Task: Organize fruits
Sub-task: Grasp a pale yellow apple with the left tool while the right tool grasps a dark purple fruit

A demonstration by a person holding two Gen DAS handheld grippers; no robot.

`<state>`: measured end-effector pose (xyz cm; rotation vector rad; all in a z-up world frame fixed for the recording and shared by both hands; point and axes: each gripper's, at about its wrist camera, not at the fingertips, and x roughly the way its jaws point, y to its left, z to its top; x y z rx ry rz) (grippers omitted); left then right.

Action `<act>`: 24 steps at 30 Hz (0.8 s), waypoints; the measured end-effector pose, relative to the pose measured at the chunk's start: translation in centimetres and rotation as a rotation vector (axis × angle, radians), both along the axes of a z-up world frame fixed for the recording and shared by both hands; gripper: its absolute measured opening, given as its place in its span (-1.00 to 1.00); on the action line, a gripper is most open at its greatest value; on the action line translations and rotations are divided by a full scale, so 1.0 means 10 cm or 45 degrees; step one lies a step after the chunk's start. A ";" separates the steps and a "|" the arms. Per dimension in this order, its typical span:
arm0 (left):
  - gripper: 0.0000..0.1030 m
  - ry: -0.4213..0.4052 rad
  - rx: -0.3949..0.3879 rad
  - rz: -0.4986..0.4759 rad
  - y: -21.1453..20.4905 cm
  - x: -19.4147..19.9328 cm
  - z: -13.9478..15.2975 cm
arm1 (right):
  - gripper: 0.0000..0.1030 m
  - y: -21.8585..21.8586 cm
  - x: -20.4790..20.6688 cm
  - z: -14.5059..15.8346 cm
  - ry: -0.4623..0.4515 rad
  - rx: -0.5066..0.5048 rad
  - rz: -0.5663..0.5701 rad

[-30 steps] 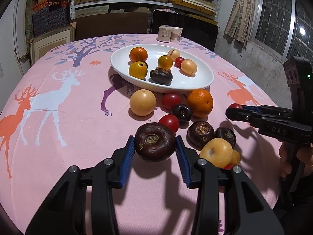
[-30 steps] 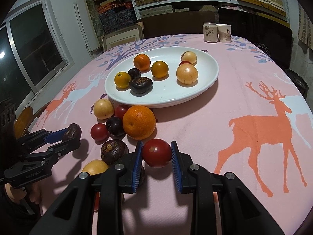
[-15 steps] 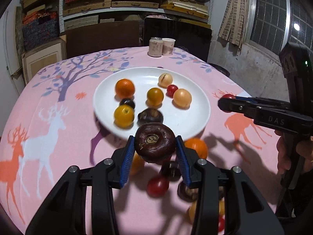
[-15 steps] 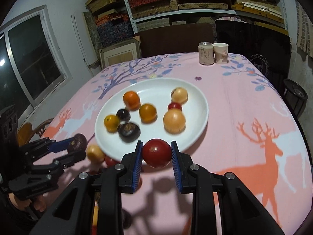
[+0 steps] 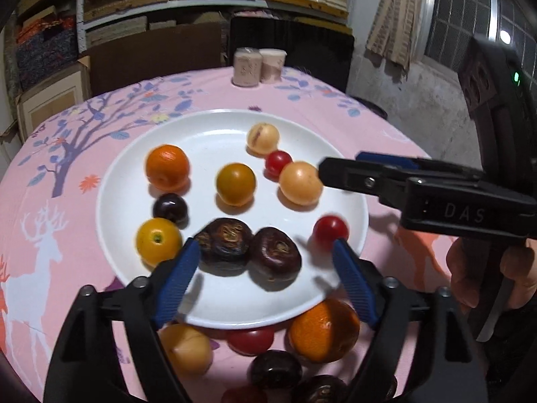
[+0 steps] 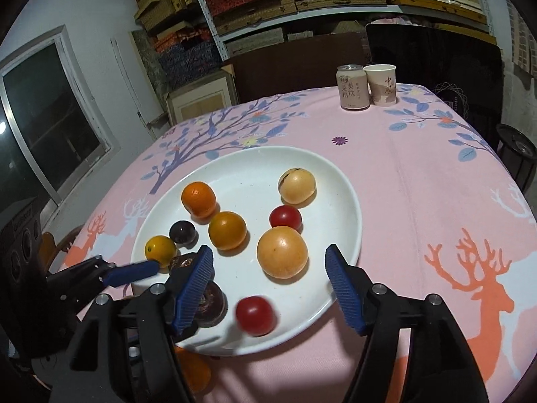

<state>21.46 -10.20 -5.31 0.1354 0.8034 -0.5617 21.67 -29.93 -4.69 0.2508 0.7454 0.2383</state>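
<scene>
Plainly, "DAS" marks the right hand-held gripper [image 5: 339,168]; both it and the left hand-held gripper [image 5: 265,278] are opening, empty.

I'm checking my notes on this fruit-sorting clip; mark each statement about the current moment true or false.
1. The white oval plate holds fruit. True.
2. The right gripper clamps the small red tomato. False: its jaws are opening and the tomato lies free on the plate.
3. A drink can and paper cup stand beside each other at the far edge. True.
4. All fruit is on the plate. False: a large orange sits on the pink tablecloth.
</scene>
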 end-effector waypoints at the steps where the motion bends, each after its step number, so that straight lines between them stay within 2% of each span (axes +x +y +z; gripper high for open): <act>1: 0.55 -0.002 -0.012 0.008 0.06 -0.02 0.04 | 0.36 -0.03 -0.04 0.02 -0.008 0.014 -0.009; 3: 0.56 -0.022 -0.028 0.039 0.21 -0.10 0.11 | 0.36 -0.06 -0.14 0.05 -0.021 0.034 -0.013; 8: 0.56 -0.009 -0.017 0.067 0.55 -0.43 0.12 | 0.36 0.01 -0.56 0.03 -0.020 -0.015 0.051; 12: 0.56 -0.007 0.047 -0.009 0.61 -0.86 0.02 | 0.32 0.10 -0.92 -0.14 0.008 -0.043 0.079; 15: 0.56 -0.029 0.073 -0.058 0.57 -1.17 -0.01 | 0.32 0.06 -1.07 -0.26 0.021 0.005 0.053; 16: 0.56 -0.023 0.067 -0.067 0.55 -1.23 -0.03 | 0.32 0.01 -1.09 -0.28 0.034 0.059 0.036; 17: 0.50 -0.007 0.059 -0.081 0.52 -1.28 -0.06 | 0.32 -0.04 -1.12 -0.28 0.026 0.100 0.013; 18: 0.36 0.006 0.063 -0.088 0.47 -1.30 -0.09 | 0.32 -0.08 -1.14 -0.29 0.021 0.124 -0.004; 19: 0.34 0.016 0.058 -0.093 0.44 -1.32 -0.12 | 0.32 -0.09 -1.15 -0.31 0.031 0.139 -0.009; 21: 0.17 0.034 0.041 -0.107 0.37 -1.35 -0.15 | 0.32 -0.08 -1.18 -0.35 0.041 0.133 -0.014; 23: 0.10 0.048 0.036 -0.103 0.33 -1.38 -0.17 | 0.32 -0.05 -1.21 -0.34 0.030 0.113 -0.007; 24: -0.08 0.067 0.026 -0.113 0.32 -1.39 -0.19 | 0.32 -0.05 -1.23 -0.32 0.017 0.112 -0.005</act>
